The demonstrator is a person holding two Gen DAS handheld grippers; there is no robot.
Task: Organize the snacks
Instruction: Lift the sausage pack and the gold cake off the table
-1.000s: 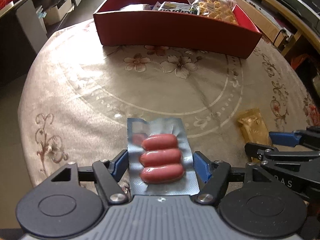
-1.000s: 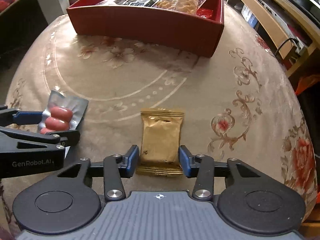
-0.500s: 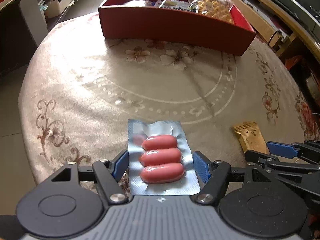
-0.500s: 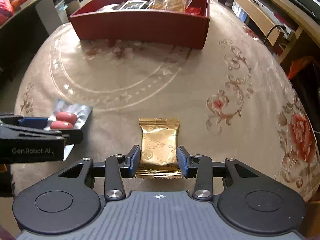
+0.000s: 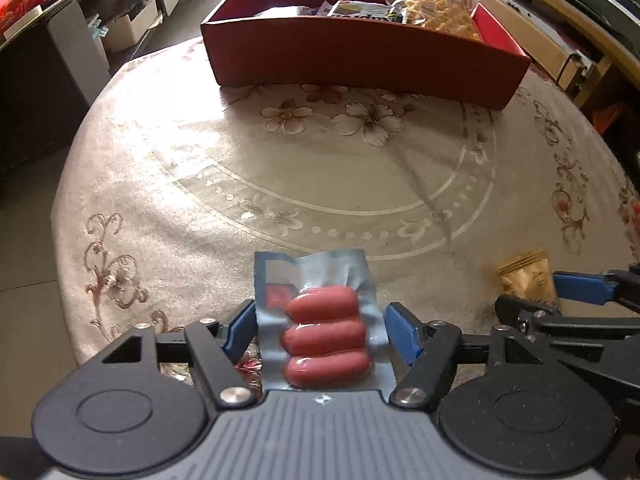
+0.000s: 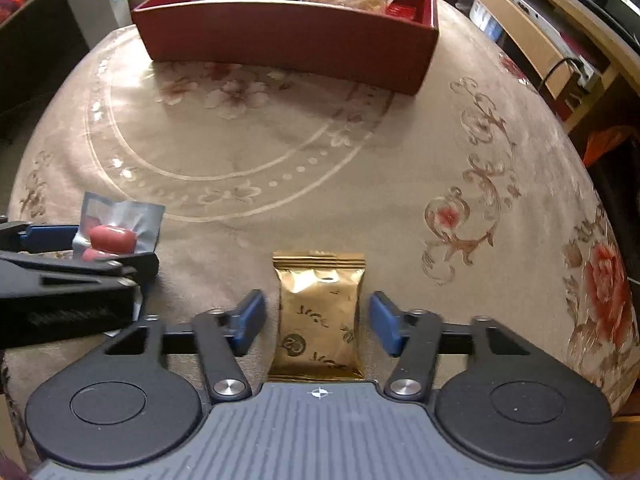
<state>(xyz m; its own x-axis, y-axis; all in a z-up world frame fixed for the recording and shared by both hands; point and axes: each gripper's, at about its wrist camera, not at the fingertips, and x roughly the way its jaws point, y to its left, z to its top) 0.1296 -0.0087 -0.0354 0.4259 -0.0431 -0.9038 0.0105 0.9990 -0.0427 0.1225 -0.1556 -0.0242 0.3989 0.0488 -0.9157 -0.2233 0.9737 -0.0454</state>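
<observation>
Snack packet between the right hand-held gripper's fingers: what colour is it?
Shiny gold packet with dark printed markings, clearest in the right wrist view.

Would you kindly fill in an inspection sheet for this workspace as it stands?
Surface: round table under a beige floral cloth.
Job's things: sausage pack between the left fingers; gold packet between the right fingers; red box at the far side, already holding several snack bags.
Clutter: nothing seen on the cloth.
Grippers: left gripper closed on the sausage pack's edges; right gripper opening, fingers clear of the gold packet.
Cables: a black cable by the shelf right of the table.
Surroundings: wooden shelving to the right, dark furniture and boxes to the left.
</observation>
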